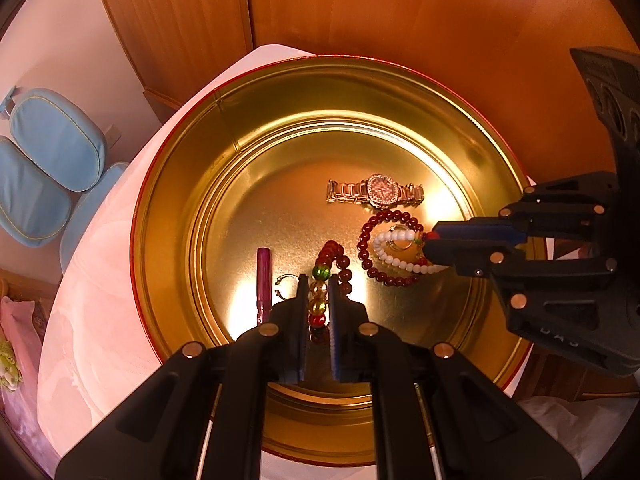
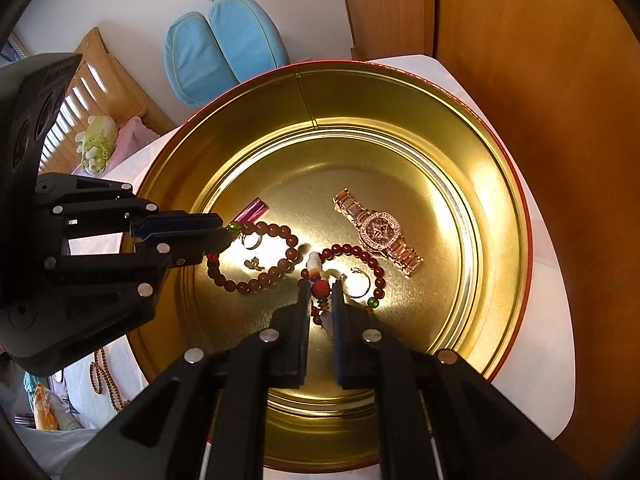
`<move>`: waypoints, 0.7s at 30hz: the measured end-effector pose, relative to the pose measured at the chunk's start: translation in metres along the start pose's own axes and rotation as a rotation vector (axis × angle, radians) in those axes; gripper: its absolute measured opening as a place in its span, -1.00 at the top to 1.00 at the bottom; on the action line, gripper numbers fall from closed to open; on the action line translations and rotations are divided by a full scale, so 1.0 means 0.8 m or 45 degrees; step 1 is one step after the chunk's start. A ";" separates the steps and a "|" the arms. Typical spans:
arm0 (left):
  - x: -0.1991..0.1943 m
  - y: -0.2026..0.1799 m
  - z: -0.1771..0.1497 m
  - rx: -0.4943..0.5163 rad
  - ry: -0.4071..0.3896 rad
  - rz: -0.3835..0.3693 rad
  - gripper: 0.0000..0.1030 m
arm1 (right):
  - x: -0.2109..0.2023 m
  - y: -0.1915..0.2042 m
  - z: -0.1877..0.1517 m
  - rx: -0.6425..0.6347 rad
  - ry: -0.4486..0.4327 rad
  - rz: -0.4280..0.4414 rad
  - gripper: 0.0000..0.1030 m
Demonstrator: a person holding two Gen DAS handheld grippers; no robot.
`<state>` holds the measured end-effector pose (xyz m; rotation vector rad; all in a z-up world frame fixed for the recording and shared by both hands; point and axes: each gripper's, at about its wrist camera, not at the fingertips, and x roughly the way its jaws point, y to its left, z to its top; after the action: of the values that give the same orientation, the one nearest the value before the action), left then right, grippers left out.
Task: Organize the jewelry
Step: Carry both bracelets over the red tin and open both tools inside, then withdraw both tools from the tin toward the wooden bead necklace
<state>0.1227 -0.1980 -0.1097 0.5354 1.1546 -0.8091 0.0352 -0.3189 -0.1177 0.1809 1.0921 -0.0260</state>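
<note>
A round gold tin (image 1: pixel 168 216) (image 2: pixel 496 184) holds the jewelry. My left gripper (image 1: pixel 319 280) (image 2: pixel 224 236) is shut on a dark red bead bracelet with green and amber beads (image 1: pixel 320 292) (image 2: pixel 276 272). My right gripper (image 2: pixel 321 286) (image 1: pixel 426 242) is shut on a bracelet of white and red beads (image 1: pixel 400 262) (image 2: pixel 320 286), which lies inside a dark red bead bracelet (image 1: pixel 366 248) (image 2: pixel 360 254). A rose-gold watch (image 1: pixel 378 190) (image 2: pixel 380 232) lies beyond them. A purple tube (image 1: pixel 263 280) (image 2: pixel 254 210) and small rings (image 1: pixel 285 280) (image 2: pixel 356 284) lie on the tin's floor.
The tin stands on a white cloth (image 1: pixel 92 280) (image 2: pixel 532 320) over a table, next to a wooden cabinet (image 1: pixel 360 8) (image 2: pixel 540 60). A blue chair (image 1: pixel 48 160) (image 2: pixel 224 52) stands beyond. A brown bead string (image 2: pixel 104 376) lies outside the tin.
</note>
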 end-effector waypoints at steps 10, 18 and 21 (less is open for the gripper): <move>-0.011 -0.020 0.004 0.138 -0.086 0.255 -0.61 | -0.038 0.003 0.004 -0.005 -0.218 -0.047 -0.58; -0.015 -0.027 -0.001 0.177 -0.103 0.283 -0.61 | -0.043 0.001 -0.002 0.024 -0.230 -0.062 -0.82; -0.016 -0.027 -0.003 0.160 -0.103 0.277 -0.61 | -0.045 0.001 -0.005 0.023 -0.231 -0.060 -0.82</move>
<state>0.1015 -0.2057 -0.0977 0.7135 0.9566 -0.7113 0.0151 -0.3198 -0.0871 0.1658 0.9152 -0.0932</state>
